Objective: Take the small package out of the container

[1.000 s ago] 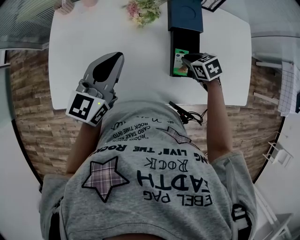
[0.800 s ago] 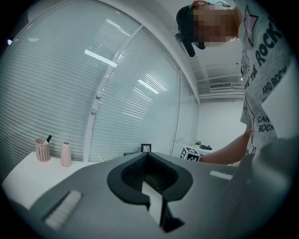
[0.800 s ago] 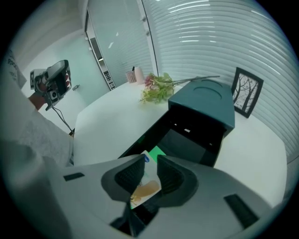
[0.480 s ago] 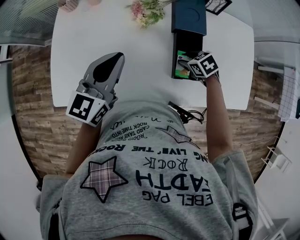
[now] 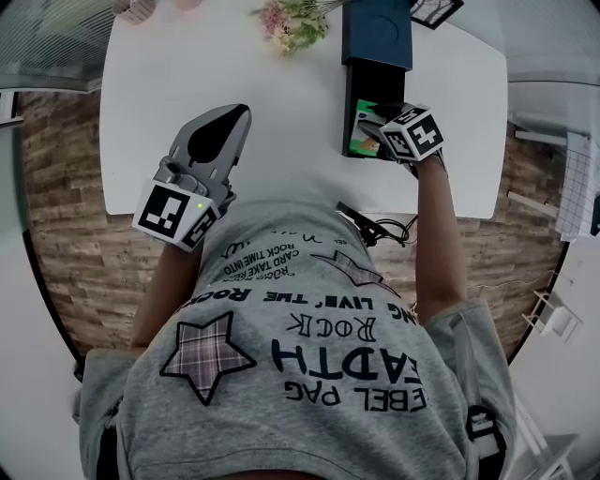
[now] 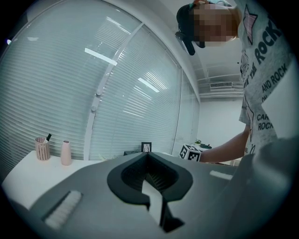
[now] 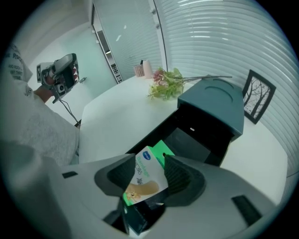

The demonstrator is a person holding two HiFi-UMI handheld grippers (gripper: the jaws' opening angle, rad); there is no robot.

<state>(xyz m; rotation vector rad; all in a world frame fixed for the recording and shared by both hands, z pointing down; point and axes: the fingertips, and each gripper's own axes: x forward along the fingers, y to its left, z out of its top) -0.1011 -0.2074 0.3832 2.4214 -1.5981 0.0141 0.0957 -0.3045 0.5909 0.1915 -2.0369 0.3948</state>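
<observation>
A dark teal container stands at the table's far right with its drawer pulled out toward me. A small white and green package lies in the drawer's near end. My right gripper hangs over it, jaws spread wide. In the right gripper view the package sits between the two open jaws of that gripper, and I see no pad pressing on it. My left gripper rests low over the table's left front, shut and empty; its closed tips show in its own view.
The white table carries a flower spray and a small picture frame near the container. A pink vase and a holder stand at the far corner. A black cable hangs at the near edge.
The right gripper has stayed over the drawer's near end and shifted only slightly. The left gripper has not moved.
</observation>
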